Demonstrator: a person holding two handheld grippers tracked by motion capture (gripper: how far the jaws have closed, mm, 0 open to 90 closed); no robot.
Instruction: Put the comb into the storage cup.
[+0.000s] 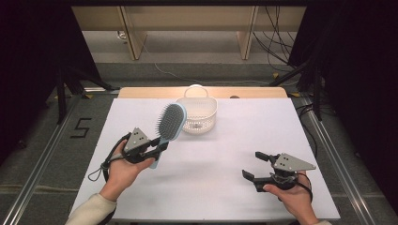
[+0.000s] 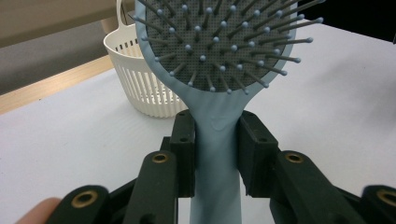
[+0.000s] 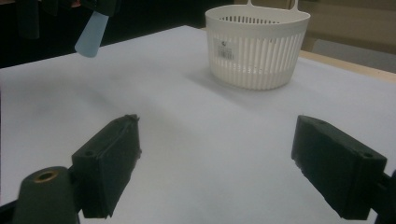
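Hairbrush [image 1: 170, 123], light blue, clamped at the neck of its handle by the left tool [image 1: 158, 148], pads pressing both sides just below the head; brush held up off the bench [image 1: 220, 154], bristle side facing back toward the left tool's camera, head tilted forward past the tool tips. Handle tail sticks out behind the pads. Likely light, rigid plastic; smooth handle could slip or pivot under the head's weight, so the narrow neck looks like the best hold. Bristles flexible, not a spot to grip. White slatted basket [image 1: 199, 115] with a loop handle sits just beyond the brush head, ahead of the left tool, upright; inside mostly hidden. Right tool [image 1: 256, 165] hovers low over the bench, jaws apart, nothing between them; basket is well ahead of it. Probable next step: drop brush into basket.
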